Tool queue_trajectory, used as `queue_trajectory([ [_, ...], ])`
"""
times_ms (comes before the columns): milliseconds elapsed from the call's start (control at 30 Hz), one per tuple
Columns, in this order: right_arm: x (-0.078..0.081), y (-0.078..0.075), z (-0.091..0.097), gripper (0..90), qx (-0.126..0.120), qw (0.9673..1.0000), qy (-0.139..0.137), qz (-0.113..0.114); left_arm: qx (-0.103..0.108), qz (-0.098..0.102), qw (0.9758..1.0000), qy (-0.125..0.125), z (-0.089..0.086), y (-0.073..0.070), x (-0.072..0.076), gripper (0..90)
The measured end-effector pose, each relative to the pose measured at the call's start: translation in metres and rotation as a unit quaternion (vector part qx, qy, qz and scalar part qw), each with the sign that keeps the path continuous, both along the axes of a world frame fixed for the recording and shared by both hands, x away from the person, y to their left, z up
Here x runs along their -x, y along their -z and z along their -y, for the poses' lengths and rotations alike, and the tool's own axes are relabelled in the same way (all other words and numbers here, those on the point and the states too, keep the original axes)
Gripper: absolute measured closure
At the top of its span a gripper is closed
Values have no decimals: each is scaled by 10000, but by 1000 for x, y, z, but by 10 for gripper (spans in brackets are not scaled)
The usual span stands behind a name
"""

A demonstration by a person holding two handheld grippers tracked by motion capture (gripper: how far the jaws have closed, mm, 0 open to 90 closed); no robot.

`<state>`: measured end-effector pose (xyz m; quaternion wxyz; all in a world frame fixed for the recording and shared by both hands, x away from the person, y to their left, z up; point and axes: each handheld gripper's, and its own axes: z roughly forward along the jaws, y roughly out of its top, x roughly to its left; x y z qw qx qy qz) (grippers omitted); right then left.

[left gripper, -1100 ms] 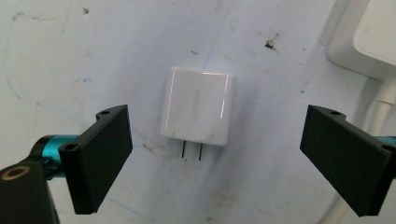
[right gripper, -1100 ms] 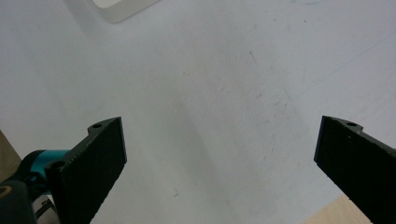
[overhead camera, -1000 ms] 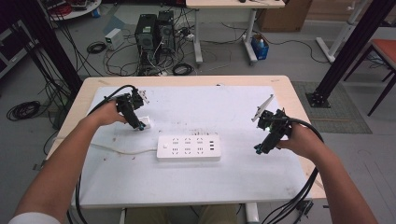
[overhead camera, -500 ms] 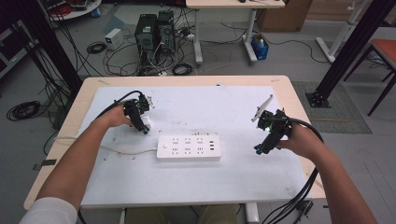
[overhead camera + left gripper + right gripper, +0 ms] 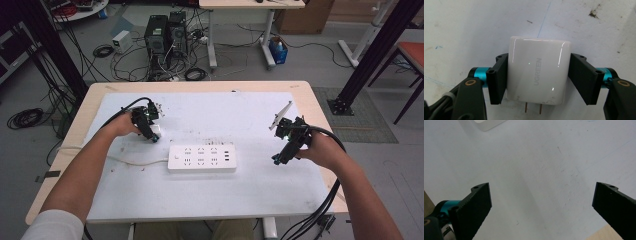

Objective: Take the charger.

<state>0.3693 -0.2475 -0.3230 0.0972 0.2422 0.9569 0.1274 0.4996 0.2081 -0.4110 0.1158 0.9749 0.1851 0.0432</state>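
Since a second ago my left tool (image 5: 537, 82) settled astride the charger (image 5: 537, 72), barely pinching, prongs toward me; right tool (image 5: 541, 207) gapes empty.

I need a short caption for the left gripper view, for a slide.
Left gripper with its black fingers on either side of a white UGREEN charger, prongs toward the camera.
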Motion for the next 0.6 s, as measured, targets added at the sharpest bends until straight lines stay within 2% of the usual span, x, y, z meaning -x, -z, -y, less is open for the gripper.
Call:
queue_trajectory([
  [67,0,0,0,16,-3,10000,-29,7,25,32,10000,67,-1,-1,1,417],
  [200,2,0,1,16,-5,10000,-23,30,22,53,10000,6,-1,-1,2,424],
  [333,3,-1,1,16,-14,10000,-33,62,-54,106,9999,46,0,-4,5,425],
  [433,4,-2,1,18,-29,9999,10,106,-38,193,9998,-2,-2,-14,10,425],
  [500,4,-3,1,19,-73,9999,94,120,53,205,9997,-111,-4,-21,14,425],
  [600,3,-3,2,19,-130,9996,218,146,110,303,9995,-69,-6,-34,21,424],
])
